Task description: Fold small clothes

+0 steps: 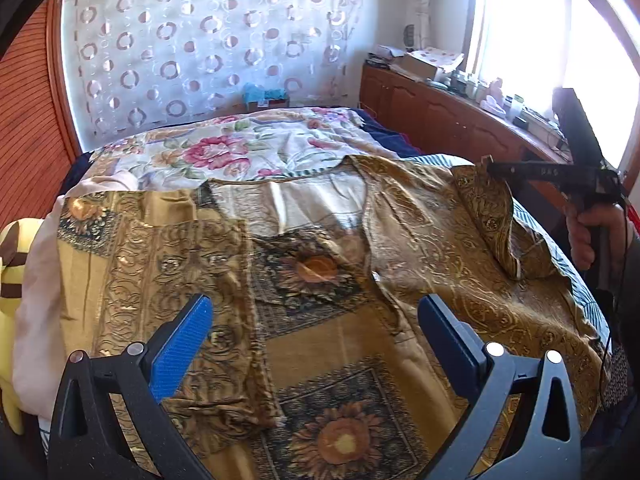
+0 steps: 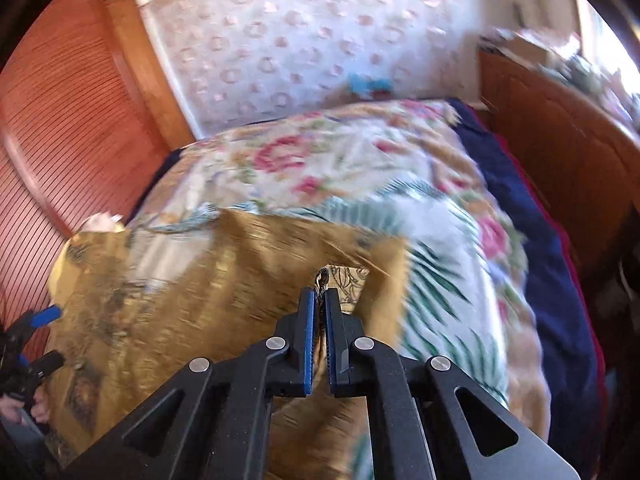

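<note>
A gold-brown patterned shirt (image 1: pixel 320 280) with sunflower squares lies spread flat on the bed, collar toward the far side. My left gripper (image 1: pixel 316 332) hovers open just above its middle, blue pads wide apart with nothing between them. My right gripper (image 2: pixel 319 304) is shut on the edge of the shirt's right sleeve (image 2: pixel 320 280); a pinch of cloth sticks out past the pads. In the left wrist view that gripper (image 1: pixel 490 168) holds the sleeve (image 1: pixel 492 220) lifted off the bed at the right, a hand (image 1: pixel 592 236) on its handle.
A floral bedspread (image 1: pixel 240 148) covers the bed beyond the shirt, with a navy blanket (image 2: pixel 520 208) along its right side. A wooden cabinet (image 1: pixel 440 116) with clutter stands at the right, a wooden door (image 2: pixel 60 120) at the left. A yellow soft toy (image 1: pixel 12 280) sits at the bed's left edge.
</note>
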The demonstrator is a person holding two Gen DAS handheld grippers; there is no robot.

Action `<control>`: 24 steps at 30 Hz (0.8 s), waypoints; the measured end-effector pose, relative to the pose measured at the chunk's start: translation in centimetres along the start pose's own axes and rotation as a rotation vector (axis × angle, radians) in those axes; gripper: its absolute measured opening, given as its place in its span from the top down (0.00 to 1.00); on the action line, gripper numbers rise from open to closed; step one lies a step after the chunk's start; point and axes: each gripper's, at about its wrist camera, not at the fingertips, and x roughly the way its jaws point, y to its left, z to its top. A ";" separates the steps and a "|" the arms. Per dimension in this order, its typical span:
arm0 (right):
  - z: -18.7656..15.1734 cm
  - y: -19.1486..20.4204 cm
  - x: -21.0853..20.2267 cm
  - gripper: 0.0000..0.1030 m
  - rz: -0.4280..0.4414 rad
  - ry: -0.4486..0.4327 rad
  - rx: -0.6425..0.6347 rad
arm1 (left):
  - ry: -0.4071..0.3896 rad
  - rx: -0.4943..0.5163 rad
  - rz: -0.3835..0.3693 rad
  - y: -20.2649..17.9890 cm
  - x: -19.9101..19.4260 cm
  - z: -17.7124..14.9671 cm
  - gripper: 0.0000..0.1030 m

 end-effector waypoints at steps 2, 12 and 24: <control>0.8 1.8 0.6 0.96 0.044 0.005 -0.042 | -0.001 -0.014 0.010 0.6 0.0 0.1 0.00; 2.6 6.0 3.9 0.42 0.079 0.060 -0.211 | -0.008 -0.042 0.057 2.7 -0.3 0.3 0.00; -0.9 1.5 7.2 0.39 -0.155 0.103 -0.165 | -0.032 -0.079 0.159 7.9 -1.3 0.9 0.00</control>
